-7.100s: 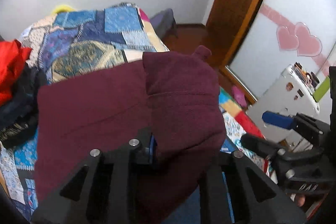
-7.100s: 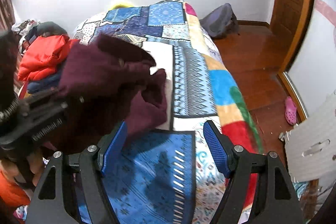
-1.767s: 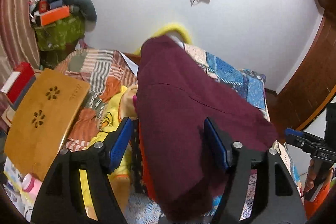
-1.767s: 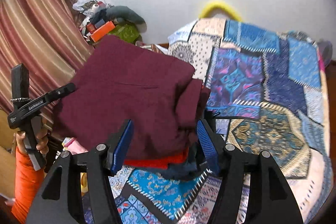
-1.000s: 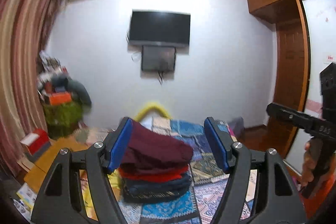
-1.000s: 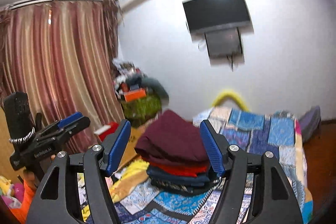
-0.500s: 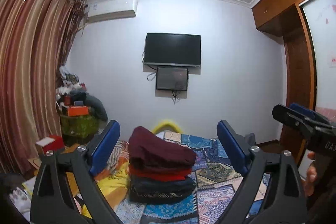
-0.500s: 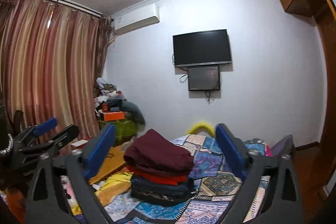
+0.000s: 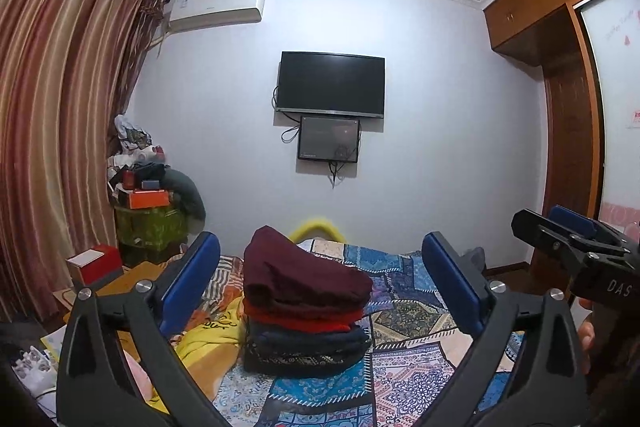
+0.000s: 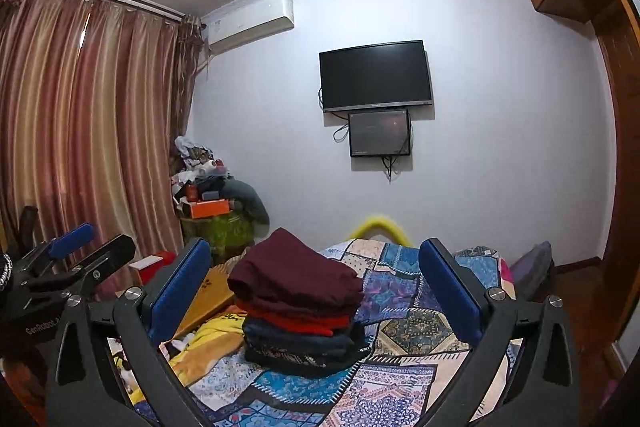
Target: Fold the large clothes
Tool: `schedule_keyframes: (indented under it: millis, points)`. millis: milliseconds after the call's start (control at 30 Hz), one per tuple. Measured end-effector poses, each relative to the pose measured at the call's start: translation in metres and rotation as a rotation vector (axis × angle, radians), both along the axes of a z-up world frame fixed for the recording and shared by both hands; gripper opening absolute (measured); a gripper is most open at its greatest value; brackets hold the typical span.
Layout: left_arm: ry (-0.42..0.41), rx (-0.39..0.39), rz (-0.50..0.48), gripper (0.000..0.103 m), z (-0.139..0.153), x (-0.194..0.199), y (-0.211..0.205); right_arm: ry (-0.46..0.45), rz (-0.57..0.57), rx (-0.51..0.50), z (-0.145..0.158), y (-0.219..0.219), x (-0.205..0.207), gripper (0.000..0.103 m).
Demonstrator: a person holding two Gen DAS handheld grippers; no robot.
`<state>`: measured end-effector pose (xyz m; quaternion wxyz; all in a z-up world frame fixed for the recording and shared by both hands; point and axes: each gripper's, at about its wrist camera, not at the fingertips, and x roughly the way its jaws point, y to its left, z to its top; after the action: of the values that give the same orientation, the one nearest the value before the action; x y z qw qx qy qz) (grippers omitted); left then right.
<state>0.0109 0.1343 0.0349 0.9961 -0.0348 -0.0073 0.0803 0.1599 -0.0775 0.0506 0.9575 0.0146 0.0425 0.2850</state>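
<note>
The left gripper [image 9: 320, 287] is opening its jaws, nothing between the blue pads; the right gripper [image 10: 316, 291] stands wide open and empty. Both point level at a stack of folded clothes [image 9: 306, 311] well beyond them. A maroon garment [image 10: 294, 277] lies on top, over red and dark layers. The stack rests on the patchwork bedspread [image 10: 400, 343] near the bed's left edge. A television [image 9: 331, 84] hangs on the far wall.

Bedroom: pale wall [image 9: 440, 107] bearing television [image 9: 331, 85]; air conditioner [image 9: 216, 13] upper left of it, striped curtains [image 9: 52, 115] farther left, wooden wardrobe [image 9: 560, 87] right.
</note>
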Motion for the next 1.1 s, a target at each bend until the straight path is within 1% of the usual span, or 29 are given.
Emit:
schedule_keyframes:
  millis: [167, 633, 1100]
  points:
    - [0.014, -0.010, 0.008, 0.102, -0.003, 0.007, 0.003, 0.007, -0.005, -0.012, -0.004, 0.002, 0.000, 0.103]
    - [0.037, -0.041, 0.020, 0.103, -0.008, 0.015, 0.011, 0.029, -0.008, -0.036, -0.002, 0.004, 0.000, 0.103]
    - [0.049, -0.037, 0.016, 0.103, -0.008, 0.019, 0.009, 0.041, -0.005, -0.042, -0.003, 0.004, -0.001, 0.103]
